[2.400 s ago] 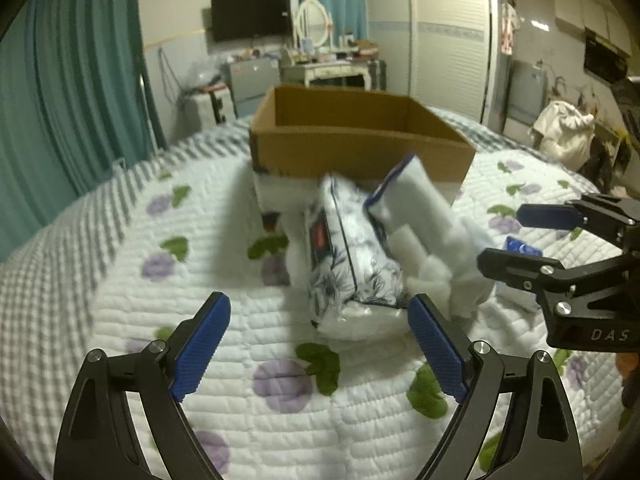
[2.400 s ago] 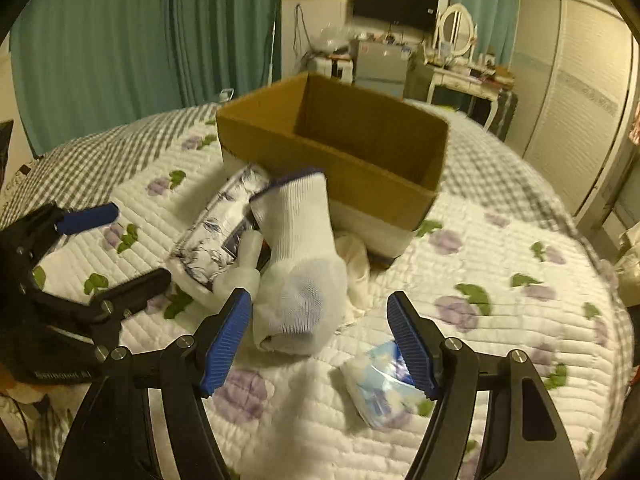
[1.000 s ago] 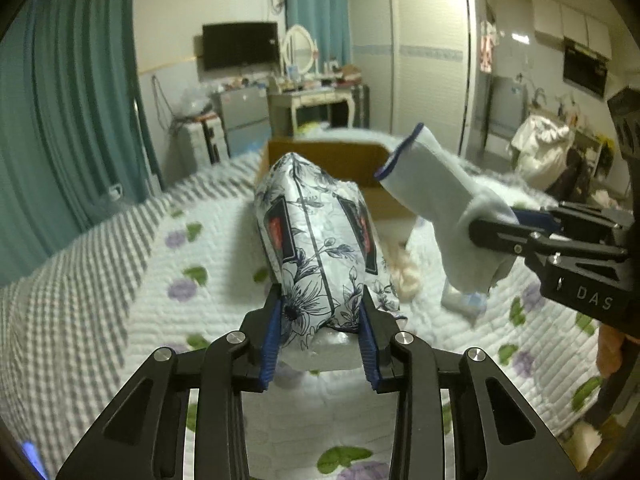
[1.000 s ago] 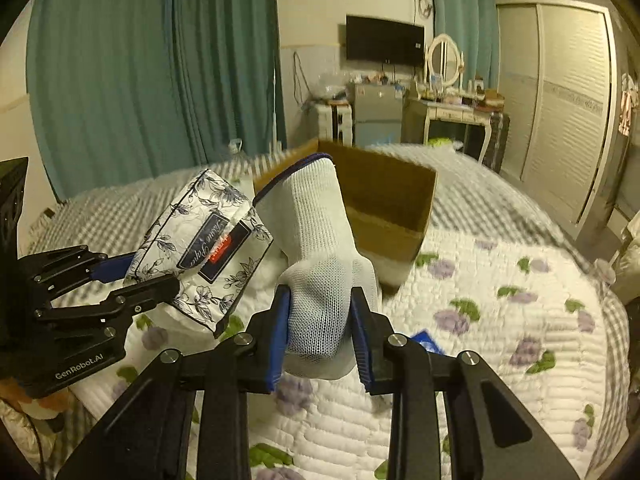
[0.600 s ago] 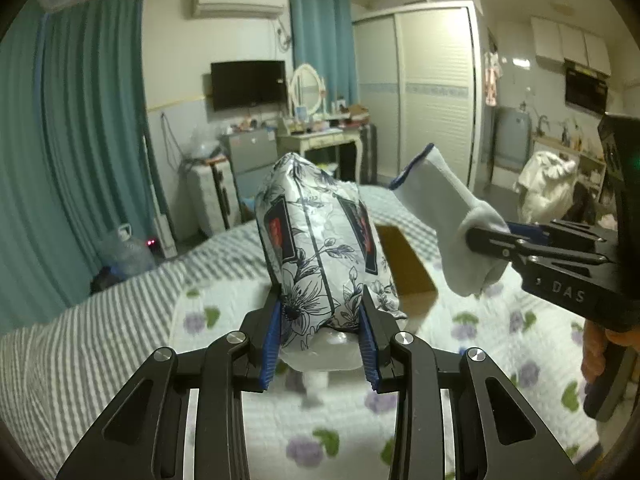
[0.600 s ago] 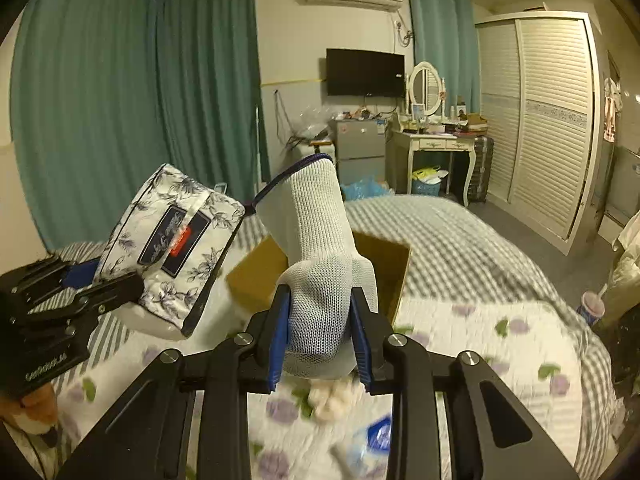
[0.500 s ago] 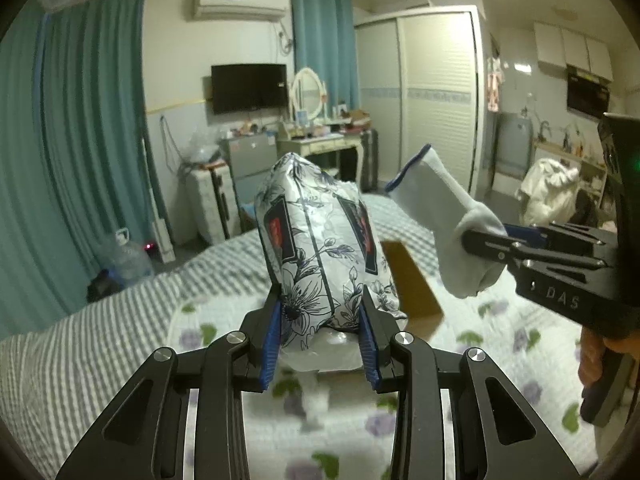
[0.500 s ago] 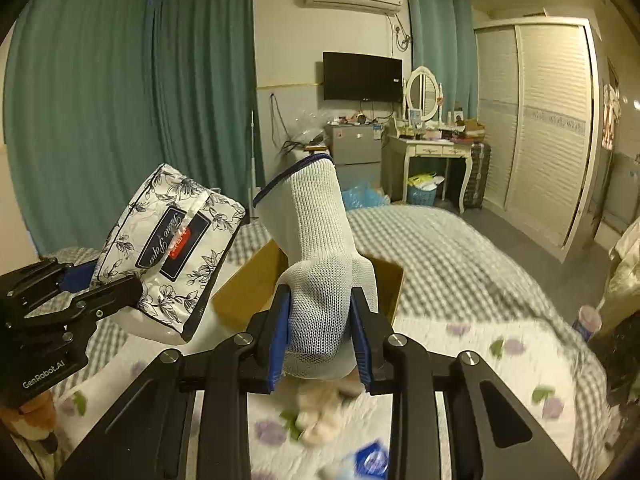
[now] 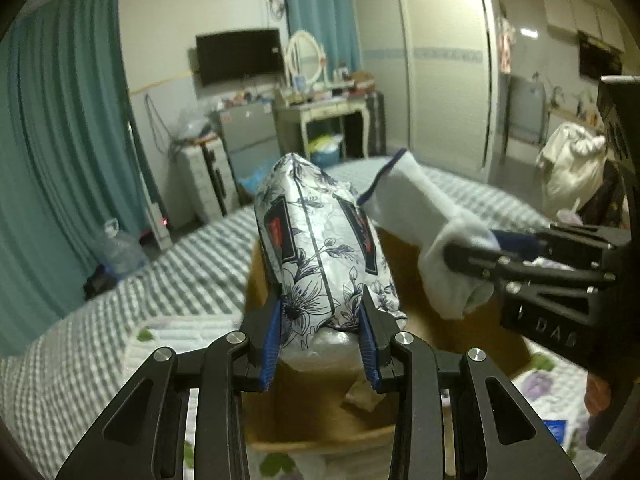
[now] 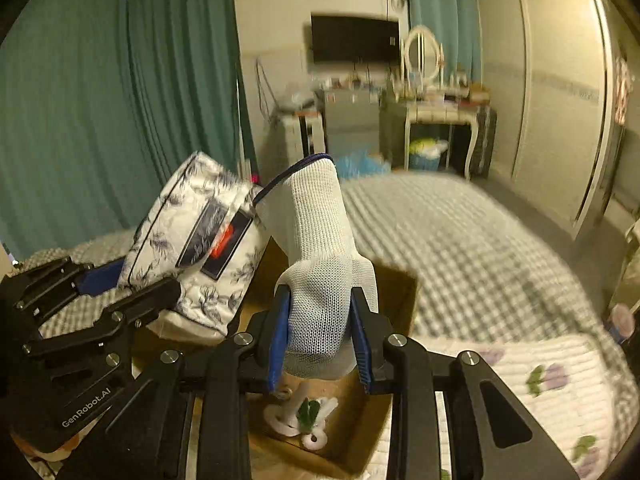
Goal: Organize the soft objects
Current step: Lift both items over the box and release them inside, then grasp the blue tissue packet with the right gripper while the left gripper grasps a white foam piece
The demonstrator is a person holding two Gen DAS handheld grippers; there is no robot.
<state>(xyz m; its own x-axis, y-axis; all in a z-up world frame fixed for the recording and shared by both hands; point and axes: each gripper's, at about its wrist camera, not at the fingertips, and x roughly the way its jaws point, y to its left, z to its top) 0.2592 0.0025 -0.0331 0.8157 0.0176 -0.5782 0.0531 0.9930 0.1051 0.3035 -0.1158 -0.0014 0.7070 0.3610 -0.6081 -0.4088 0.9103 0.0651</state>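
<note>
The left gripper has its blue-padded jaws closed on the lower end of a soft floral-printed tissue pack in white plastic wrap, so the pack stands up and away from the fingers with its far end free. The right gripper has its jaws closed on the bunched lower part of a white knitted glove with a dark blue cuff edge, which likewise rises cuff-first from the pads. Both items hang in the air over the open brown cardboard box, which sits on the white quilted bedspread with purple flowers and green leaves; the tissue pack is over the box's left side and the glove just beside it on the right, the two close together and perhaps touching near the cuff, though that is hard to tell. Gripping each soft thing near one end seems meant to leave the bulk clear of the fingers, so it can drop cleanly once released. On the box floor, below the glove, lies a small white object with a green patch, too small to identify. Judging by the positions, the placing step is close: lowering and opening over the box should suffice, taking care that the tall pack does not catch the box wall.
</note>
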